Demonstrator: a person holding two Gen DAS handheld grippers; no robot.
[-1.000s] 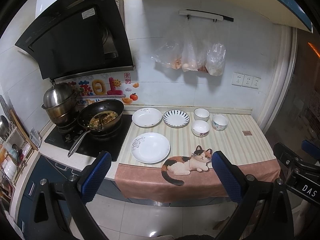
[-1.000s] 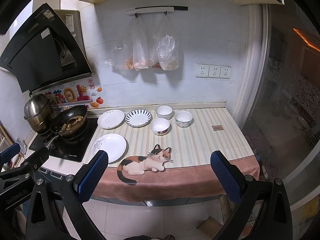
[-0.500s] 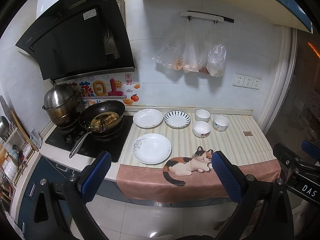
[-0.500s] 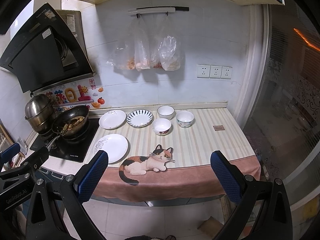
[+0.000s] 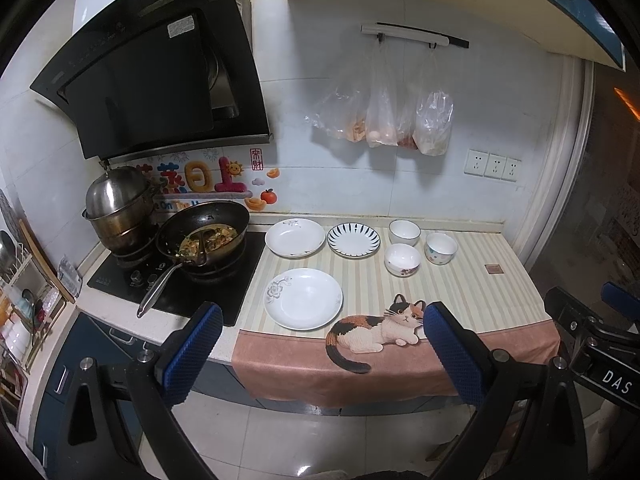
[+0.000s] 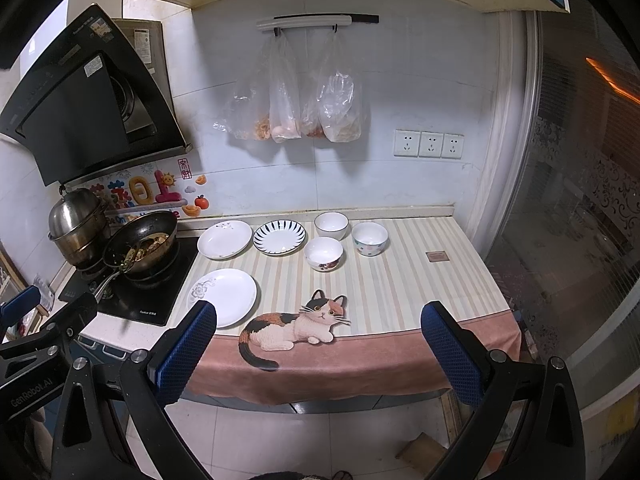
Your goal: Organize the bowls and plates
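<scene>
Kitchen with white wall tiles, a worktop [image 5: 460,292] under a striped cloth [image 5: 472,280] with a cat picture [image 5: 376,330] at its front edge.

Left of the cloth: black stove [image 5: 176,280], dark pan [image 5: 202,234] with cooked food inside, shiny steel pot [image 5: 118,208] with lid behind it. Up on the wall rail: see-through bags [image 5: 384,116] with food in them, some orange, some pale and round.

On the cloth, all apart and empty: white plate with a grey flower [image 5: 303,298] near the front; white plate [image 5: 295,237] at the back by the stove; plate with dark blue stripes round the rim [image 5: 353,240] just beside it. Three small bowls to the right: white bowl with dark rim [image 5: 404,232] at the back, bowl with coloured spots [image 5: 441,248], white bowl with a flower print [image 5: 402,259] in front.

Big coloured sticker letters [image 5: 200,180] on the wall behind the stove. Readable on the tools: "DAS" and "GenRobot.AI".

Left gripper [image 5: 320,344] and right gripper [image 6: 320,344] both off the worktop, in front of its edge, blue-padded jaws spread wide, holding nothing.
</scene>
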